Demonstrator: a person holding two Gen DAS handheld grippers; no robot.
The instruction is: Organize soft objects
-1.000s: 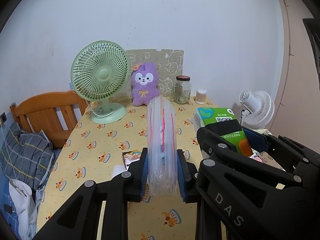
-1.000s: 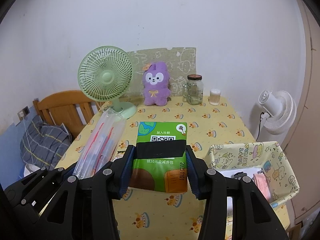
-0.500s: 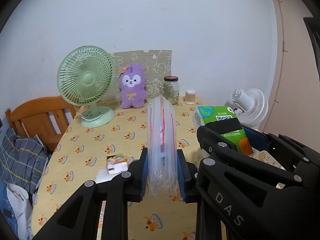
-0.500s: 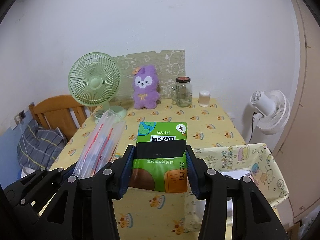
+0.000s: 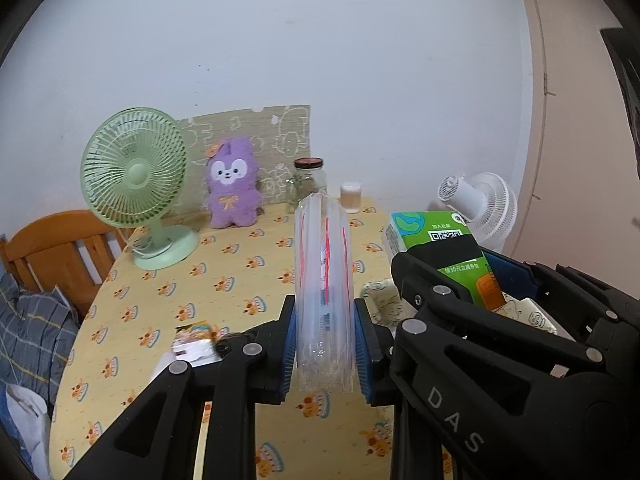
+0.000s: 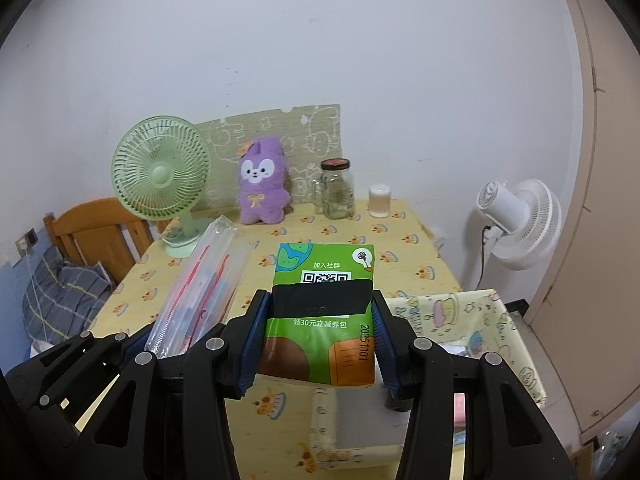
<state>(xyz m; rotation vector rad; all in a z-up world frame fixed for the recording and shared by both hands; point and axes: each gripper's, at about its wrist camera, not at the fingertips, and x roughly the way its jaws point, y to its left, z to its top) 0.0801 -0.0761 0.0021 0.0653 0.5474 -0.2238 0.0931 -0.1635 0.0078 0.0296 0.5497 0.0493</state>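
My left gripper is shut on a clear plastic bag pack with red zip lines, held upright above the table; it also shows in the right wrist view. My right gripper is shut on a green tissue pack with a QR code, held over the near edge of a yellow fabric basket. The tissue pack also shows in the left wrist view. A purple plush toy sits at the back of the table.
The table has a yellow cake-print cloth. On it stand a green fan, a glass jar, a small cup and a small packet. A white fan stands at right, a wooden chair at left.
Both grippers have pulled back and to the right with their packs still held. The basket has come under the right gripper, and the fan and plush look farther away.
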